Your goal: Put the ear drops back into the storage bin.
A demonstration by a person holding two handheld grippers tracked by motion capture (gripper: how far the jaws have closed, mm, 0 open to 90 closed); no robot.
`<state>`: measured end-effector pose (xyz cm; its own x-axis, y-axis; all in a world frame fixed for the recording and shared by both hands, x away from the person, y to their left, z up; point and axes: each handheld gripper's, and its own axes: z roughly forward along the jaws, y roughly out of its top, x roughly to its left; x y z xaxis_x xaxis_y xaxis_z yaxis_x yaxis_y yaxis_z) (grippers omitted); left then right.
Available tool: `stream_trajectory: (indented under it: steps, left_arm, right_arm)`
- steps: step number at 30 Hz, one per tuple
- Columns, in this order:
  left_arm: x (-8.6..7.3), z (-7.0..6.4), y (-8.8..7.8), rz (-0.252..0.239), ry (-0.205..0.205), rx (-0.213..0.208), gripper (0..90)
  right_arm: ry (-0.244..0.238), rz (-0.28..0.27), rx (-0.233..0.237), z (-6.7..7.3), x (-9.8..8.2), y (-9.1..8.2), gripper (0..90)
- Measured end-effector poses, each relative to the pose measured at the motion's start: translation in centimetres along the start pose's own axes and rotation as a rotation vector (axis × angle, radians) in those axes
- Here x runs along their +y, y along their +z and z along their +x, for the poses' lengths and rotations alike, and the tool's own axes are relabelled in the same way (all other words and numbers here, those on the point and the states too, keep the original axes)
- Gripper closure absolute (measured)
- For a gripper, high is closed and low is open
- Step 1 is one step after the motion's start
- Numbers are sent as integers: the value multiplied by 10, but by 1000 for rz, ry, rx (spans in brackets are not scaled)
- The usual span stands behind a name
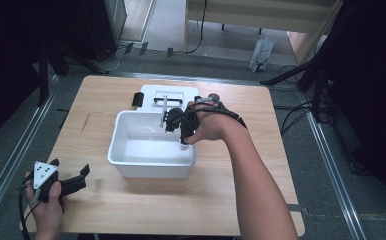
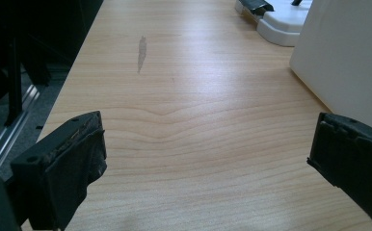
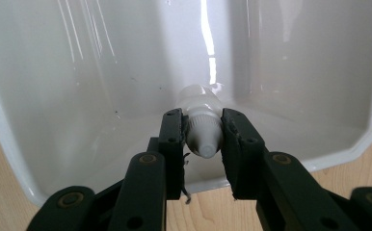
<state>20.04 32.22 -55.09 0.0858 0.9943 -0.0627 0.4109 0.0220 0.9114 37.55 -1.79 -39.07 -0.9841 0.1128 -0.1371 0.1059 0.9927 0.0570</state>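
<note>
With my right gripper (image 3: 203, 137) clamped on the white bottle (image 3: 201, 115) inside the white tub (image 1: 151, 162), left gripper (image 2: 208, 159) wide open and empty, only the release remains, I judge.

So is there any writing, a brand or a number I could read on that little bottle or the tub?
None can be read. The small white plastic bottle shows no label, the white plastic tub is plain, and the white paper bag on the floor beyond the table bears blue marks too small and blurred to read.
</note>
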Motion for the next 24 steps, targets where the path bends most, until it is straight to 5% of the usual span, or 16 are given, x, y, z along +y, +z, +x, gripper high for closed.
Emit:
stream_trajectory:
  steps: [24]
  left_arm:
    - [0, 0, 0, -3, 2, -1, 0]
  right_arm:
    - [-21, 21, 13, 2, -6, 22, 718]
